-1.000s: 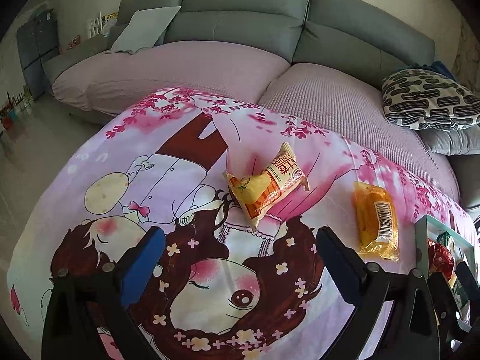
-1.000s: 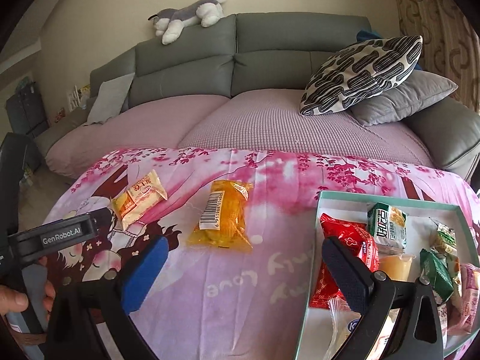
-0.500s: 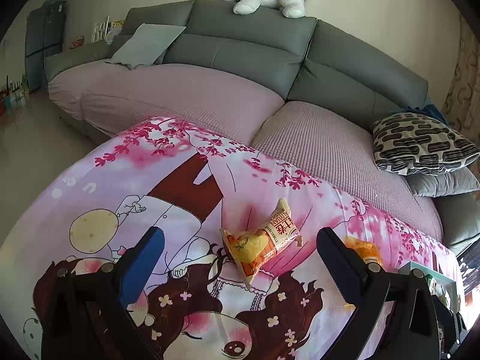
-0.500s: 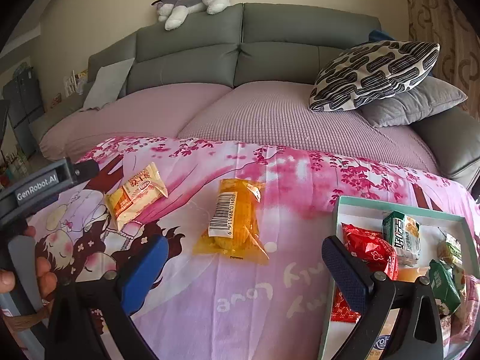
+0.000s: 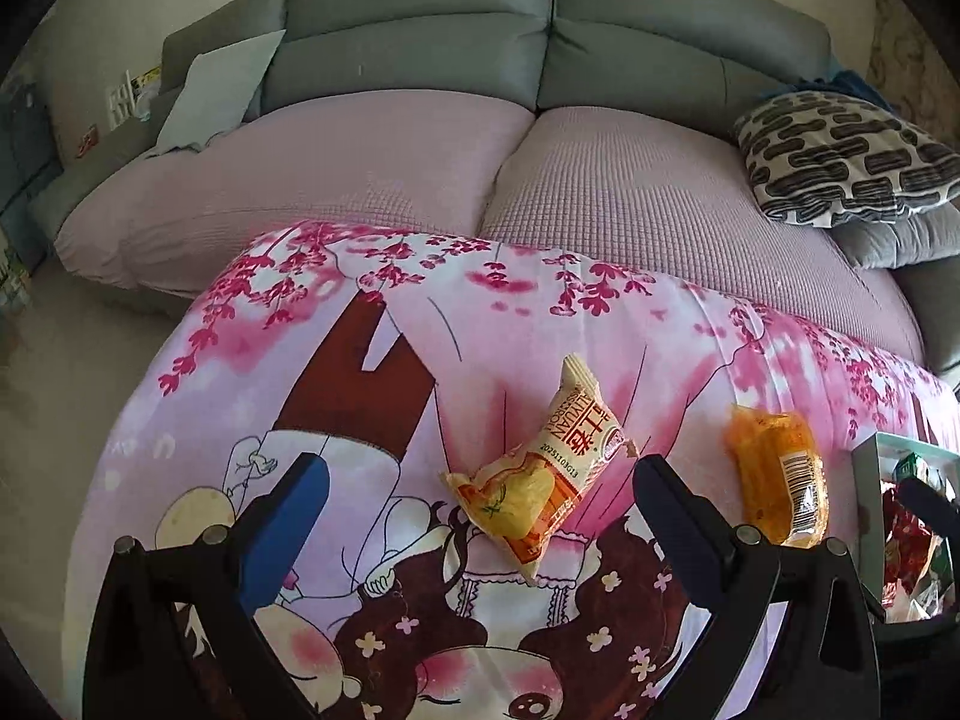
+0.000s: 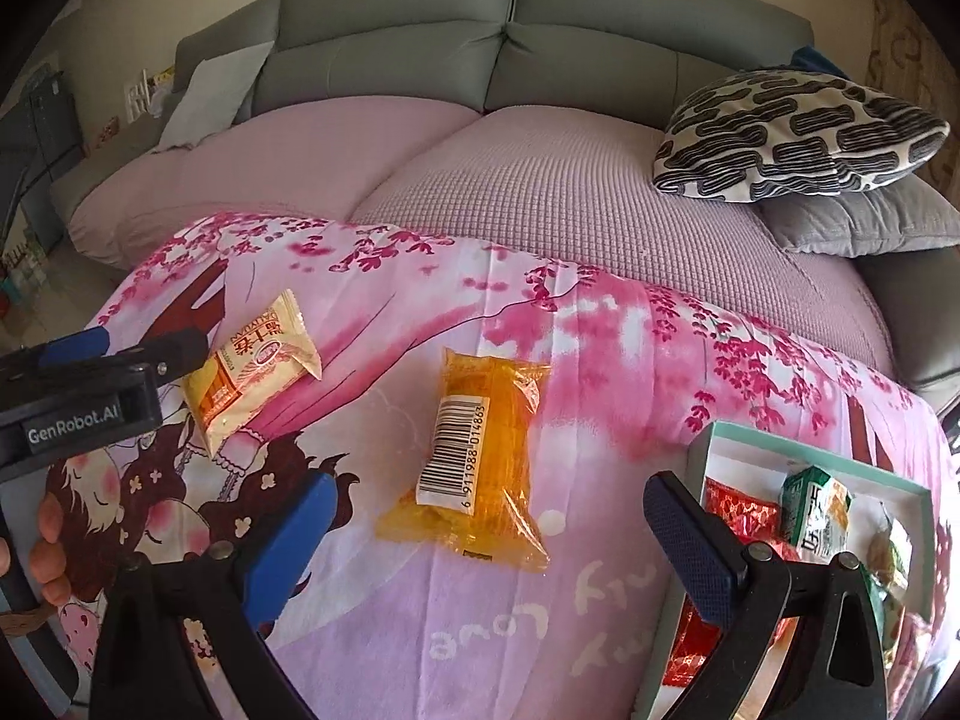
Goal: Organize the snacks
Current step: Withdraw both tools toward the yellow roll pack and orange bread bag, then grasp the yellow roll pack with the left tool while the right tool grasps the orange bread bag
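Both grippers had dipped back toward the blanket since half a second before, so the sofa's back climbed to the top of each view and the two loose packets sat larger between the fingers.

Farthest left, the left gripper [image 5: 474, 516] hung over the pink cartoon blanket [image 5: 300, 360] with its jaws spread wide and nothing held. The cream-and-orange snack packet [image 5: 540, 480] lay flat on the blanket near its left side, angled, one sealed end pointing toward the sofa [image 5: 420, 48]; it sat between the open fingers but just ahead of them, not touched. From the right wrist view a hand [image 6: 42, 546] could be seen gripping that tool's handle.

Toward the middle of the blanket lay the clear orange packet [image 6: 474, 468], barcode label up, well apart from the first. The right gripper [image 6: 486, 540] hovered over its near end, likewise wide open and empty.

At the blanket's right edge stood the pale green tray [image 6: 798, 444], already loaded with a red packet [image 6: 738, 510], a green-and-white one [image 6: 819, 510] and others I could not make out.

To my eye the step was picking up each loose packet. Doing it well would mean lowering until the pads straddled the packet's narrow width, closing on the filled body and not on the thin crimped end, and squeezing gently, since whatever was inside looked soft. The blanket could bunch, so lifting straight up seemed safest.
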